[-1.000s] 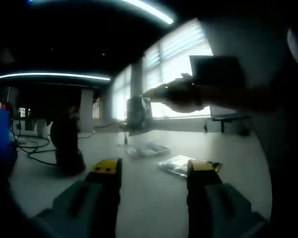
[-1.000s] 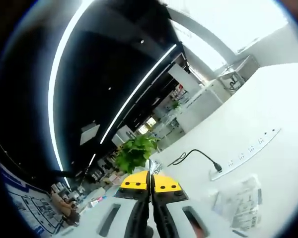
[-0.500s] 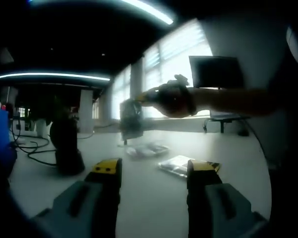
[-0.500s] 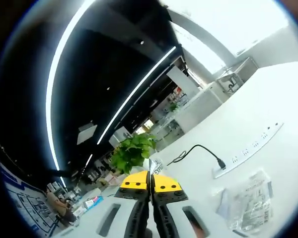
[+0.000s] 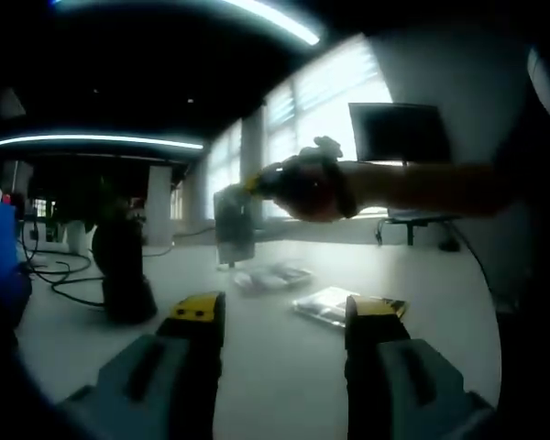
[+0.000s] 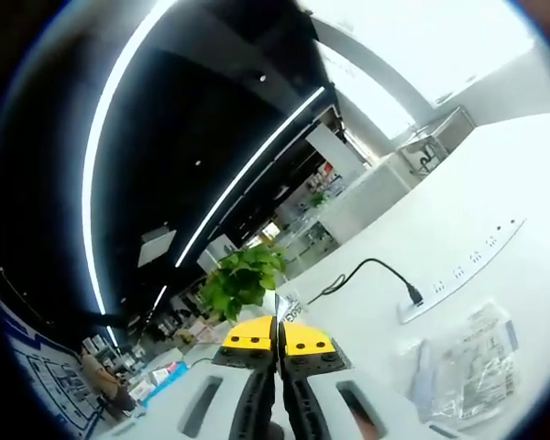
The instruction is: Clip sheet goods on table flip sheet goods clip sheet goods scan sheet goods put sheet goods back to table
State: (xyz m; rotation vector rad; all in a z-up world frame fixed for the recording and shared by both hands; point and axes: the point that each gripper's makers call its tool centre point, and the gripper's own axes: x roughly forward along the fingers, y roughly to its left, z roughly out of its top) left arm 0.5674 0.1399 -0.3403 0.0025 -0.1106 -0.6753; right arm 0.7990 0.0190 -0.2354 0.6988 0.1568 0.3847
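Observation:
In the left gripper view my left gripper (image 5: 284,313) hovers low over the white table (image 5: 284,376), jaws wide apart with nothing between them. A hand brings the right gripper (image 5: 254,184) in from the right, shut on a clear sheet pack (image 5: 231,225) that hangs down above the table. Two more sheet packs (image 5: 271,275) (image 5: 334,304) lie flat beyond my left jaws. In the right gripper view the right gripper (image 6: 277,335) has its yellow jaws pressed together, and a sliver of the held pack (image 6: 290,311) sticks up past the tips.
A dark upright device (image 5: 122,273) stands at the left with cables (image 5: 62,275) behind it. A monitor (image 5: 400,134) sits at the back right. From the right gripper, a plant (image 6: 239,280), a power strip (image 6: 460,275) with its cable, and a flat clear pack (image 6: 465,361) show.
The right gripper has carried the hanging pack leftward and slightly up across the left gripper view. The left gripper has stayed still and open.

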